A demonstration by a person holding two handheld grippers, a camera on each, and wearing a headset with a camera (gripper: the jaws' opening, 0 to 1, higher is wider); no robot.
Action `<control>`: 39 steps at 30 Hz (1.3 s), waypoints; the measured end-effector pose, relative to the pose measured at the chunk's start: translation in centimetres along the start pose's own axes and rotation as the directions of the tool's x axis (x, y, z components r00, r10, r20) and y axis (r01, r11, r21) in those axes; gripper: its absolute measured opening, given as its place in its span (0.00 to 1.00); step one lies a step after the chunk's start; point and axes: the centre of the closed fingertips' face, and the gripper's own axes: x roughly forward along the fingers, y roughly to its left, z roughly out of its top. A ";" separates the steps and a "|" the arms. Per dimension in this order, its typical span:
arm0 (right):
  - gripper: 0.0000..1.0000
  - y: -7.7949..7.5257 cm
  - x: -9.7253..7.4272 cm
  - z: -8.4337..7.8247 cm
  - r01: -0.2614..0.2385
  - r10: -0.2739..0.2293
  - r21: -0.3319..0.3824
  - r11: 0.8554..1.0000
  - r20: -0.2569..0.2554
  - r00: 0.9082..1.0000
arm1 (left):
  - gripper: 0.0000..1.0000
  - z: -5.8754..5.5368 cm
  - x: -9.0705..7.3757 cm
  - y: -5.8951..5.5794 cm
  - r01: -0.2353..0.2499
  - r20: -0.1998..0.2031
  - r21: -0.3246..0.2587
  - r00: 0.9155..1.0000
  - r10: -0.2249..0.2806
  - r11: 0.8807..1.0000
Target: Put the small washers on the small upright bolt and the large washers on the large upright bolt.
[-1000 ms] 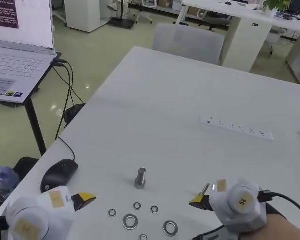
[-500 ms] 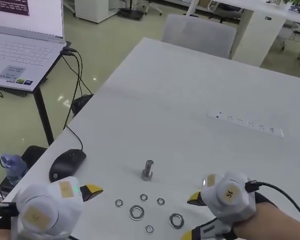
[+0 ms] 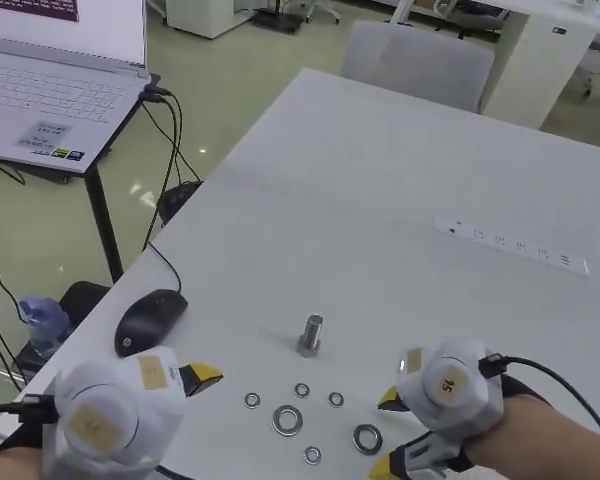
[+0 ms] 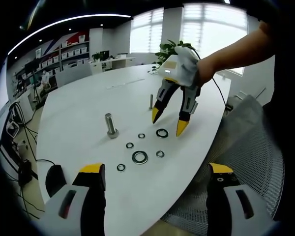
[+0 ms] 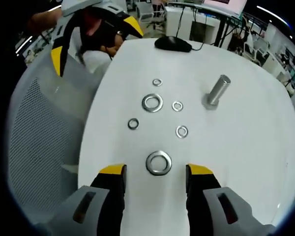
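Note:
The large bolt (image 3: 310, 336) stands upright mid-table, with several small washers and two large ones lying flat in front of it. My right gripper (image 5: 156, 170) is open and straddles one large washer (image 5: 159, 163), fingertips either side of it. The left gripper view shows that same washer (image 4: 162, 132) under the right gripper (image 4: 168, 124), and the thin small bolt (image 4: 151, 101) upright behind it. The second large washer (image 3: 288, 420) lies apart, small washers (image 3: 302, 390) around it. My left gripper (image 4: 156, 169) is open and holds nothing, its yellow fingertip (image 3: 202, 375) left of the washers.
A black mouse (image 3: 149, 320) sits near the table's left edge, its cable running off the side. A white power strip (image 3: 520, 247) lies far right. A laptop (image 3: 50, 90) stands on a side stand beyond the left edge. A grey chair (image 3: 417, 62) is at the far end.
My right gripper has come in toward the washers and now straddles the nearer large washer, covering the small bolt in the head view. The head camera has shifted; my left gripper stays put.

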 end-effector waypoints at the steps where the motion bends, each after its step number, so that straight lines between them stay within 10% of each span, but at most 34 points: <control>1: 0.49 0.0 0.1 0.0 0.001 -0.001 -0.009 1.000 -0.007 1.000 | 0.84 0.0 0.0 0.0 0.000 0.000 -0.002 1.000 0.000 1.000; 39: 0.25 -0.2 1.1 -0.3 -0.011 0.001 -0.075 0.997 -0.130 0.991 | 0.79 -0.1 -0.4 0.3 -0.015 0.009 -0.021 1.000 0.015 1.000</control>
